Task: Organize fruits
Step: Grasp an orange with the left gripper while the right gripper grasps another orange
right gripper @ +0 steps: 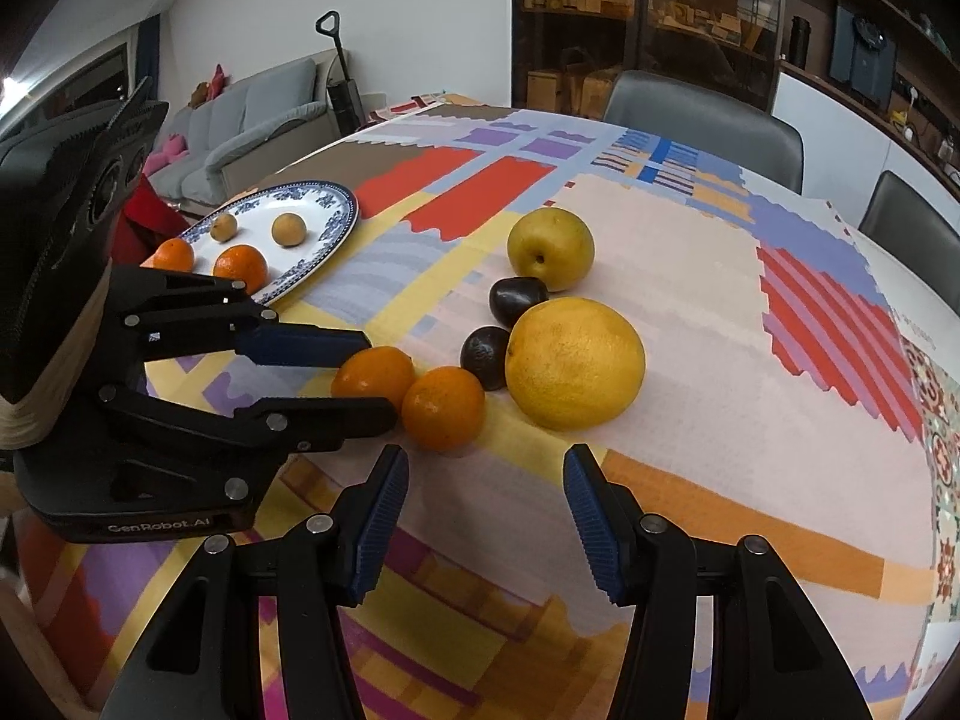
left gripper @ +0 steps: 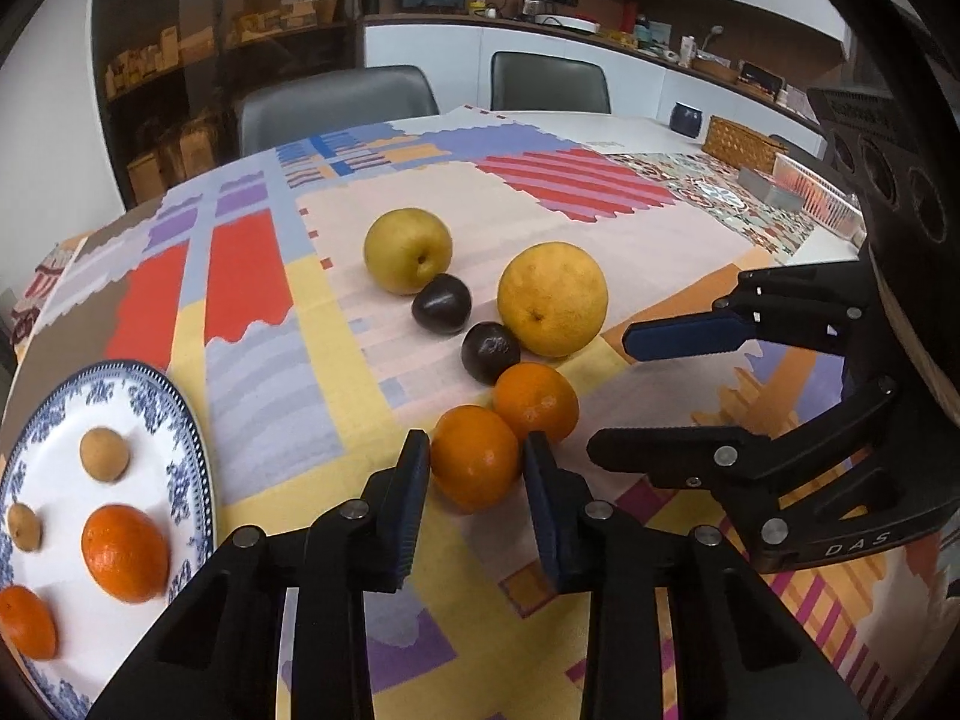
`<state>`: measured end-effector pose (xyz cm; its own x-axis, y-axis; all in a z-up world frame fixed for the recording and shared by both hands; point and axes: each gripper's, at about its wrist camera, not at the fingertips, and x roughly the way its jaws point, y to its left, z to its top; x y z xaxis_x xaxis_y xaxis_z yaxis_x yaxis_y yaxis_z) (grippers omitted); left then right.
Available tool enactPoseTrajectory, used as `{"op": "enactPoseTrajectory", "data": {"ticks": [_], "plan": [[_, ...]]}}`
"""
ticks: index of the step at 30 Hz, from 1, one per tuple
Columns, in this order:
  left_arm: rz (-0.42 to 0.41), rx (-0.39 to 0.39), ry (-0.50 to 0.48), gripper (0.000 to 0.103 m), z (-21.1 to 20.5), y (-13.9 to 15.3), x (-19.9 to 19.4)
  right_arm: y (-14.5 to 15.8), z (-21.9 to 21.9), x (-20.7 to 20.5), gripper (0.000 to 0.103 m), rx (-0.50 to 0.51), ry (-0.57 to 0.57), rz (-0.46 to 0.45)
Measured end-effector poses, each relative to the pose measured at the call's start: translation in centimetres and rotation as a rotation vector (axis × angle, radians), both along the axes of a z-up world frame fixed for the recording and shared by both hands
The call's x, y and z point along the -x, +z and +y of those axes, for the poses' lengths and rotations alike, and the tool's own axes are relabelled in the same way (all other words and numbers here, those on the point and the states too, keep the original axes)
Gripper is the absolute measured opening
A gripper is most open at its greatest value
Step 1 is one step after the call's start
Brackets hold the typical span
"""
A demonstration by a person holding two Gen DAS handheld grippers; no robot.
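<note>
- Fruits, loose on patterned tablecloth [left gripper: 270, 360]: pear [left gripper: 408, 250], grapefruit [left gripper: 552, 299], two dark plums [left gripper: 441, 303] [left gripper: 489, 351], two oranges [left gripper: 536, 401] [left gripper: 475, 457], clustered.
- Plate [left gripper: 186, 420], blue-rimmed: two oranges, two small brown fruits.
- Left gripper [left gripper: 477, 450]: jaws apart, straddling the nearer orange; contact unclear.
- Right gripper [right gripper: 486, 474]: jaws apart, empty, near the cluster.

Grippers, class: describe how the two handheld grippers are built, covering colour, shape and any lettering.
Both are black plastic with silver rivets and ribbed blue pads on two long fingers. The left gripper reads "GenRobot.AI" on its base; the right gripper shows "DAS". Each has a dark camera housing with round openings; pale tape wraps the left one.
</note>
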<state>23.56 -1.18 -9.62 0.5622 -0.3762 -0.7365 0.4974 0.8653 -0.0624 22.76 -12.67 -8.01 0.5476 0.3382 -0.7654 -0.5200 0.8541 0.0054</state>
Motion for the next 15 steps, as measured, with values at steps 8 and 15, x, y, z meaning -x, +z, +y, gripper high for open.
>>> {"op": "enactPoseTrajectory", "data": {"ticks": [8,15], "plan": [[-0.012,-0.054,0.114,0.031,1.6,0.9,1.2,-0.4,1.0,-0.6,0.052,-0.041,0.004,0.021],[-0.002,-0.006,0.195,0.032,3.5,1.6,1.8,-1.0,2.3,-1.5,0.045,-0.073,-0.012,0.049]]}}
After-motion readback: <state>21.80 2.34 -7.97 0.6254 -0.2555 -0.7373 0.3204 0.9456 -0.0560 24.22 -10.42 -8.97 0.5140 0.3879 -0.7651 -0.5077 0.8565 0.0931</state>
